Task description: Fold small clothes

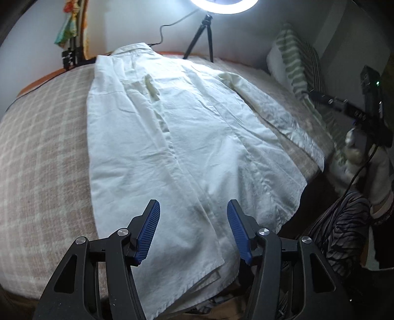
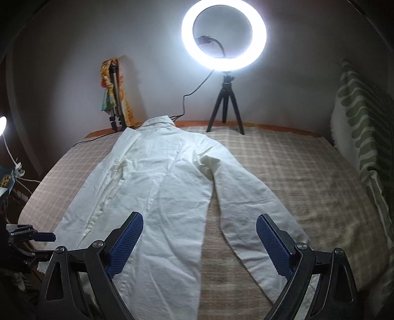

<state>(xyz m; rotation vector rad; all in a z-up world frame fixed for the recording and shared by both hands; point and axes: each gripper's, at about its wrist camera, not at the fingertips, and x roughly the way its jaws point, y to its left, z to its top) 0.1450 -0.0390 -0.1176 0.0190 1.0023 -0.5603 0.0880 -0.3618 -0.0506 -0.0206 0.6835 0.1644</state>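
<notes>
Shirt [image 1: 172, 137] first: in the left wrist view a white shirt with a collar lies flat on a checked blanket [image 1: 41, 152] that covers the bed. Its collar is up at 12 o'clock, near the wall. Its bottom edge comes down to 6 o'clock and hangs a little over the bed's near edge. One sleeve [image 1: 278, 115] runs out toward 3 o'clock. The side at 9 o'clock is folded in, so that edge looks straight. The left gripper [image 1: 193, 231] is over the bottom of the shirt. Its blue pads stand apart and nothing is pinched between them. A ring light [image 1: 224, 6] glows at 12 o'clock on a small black tripod [image 1: 200, 39]. A green striped pillow [image 1: 293, 59] leans at 2 o'clock.

In the right wrist view the shirt [image 2: 160, 177] runs from 12 o'clock down to 6 o'clock. The long sleeve [image 2: 248, 209] goes down toward 5 o'clock, beside the body of the shirt. The right gripper [image 2: 199, 243] is held above the shirt with its pads very wide apart, and it grips nothing. The left gripper [image 2: 32, 237] peeks in at 9 o'clock. The ring light [image 2: 224, 34] shines at 12 o'clock on its tripod [image 2: 226, 105]. A folded stand [image 2: 115, 96] with a colourful cloth [image 2: 108, 73] leans on the wall at 11 o'clock.
</notes>
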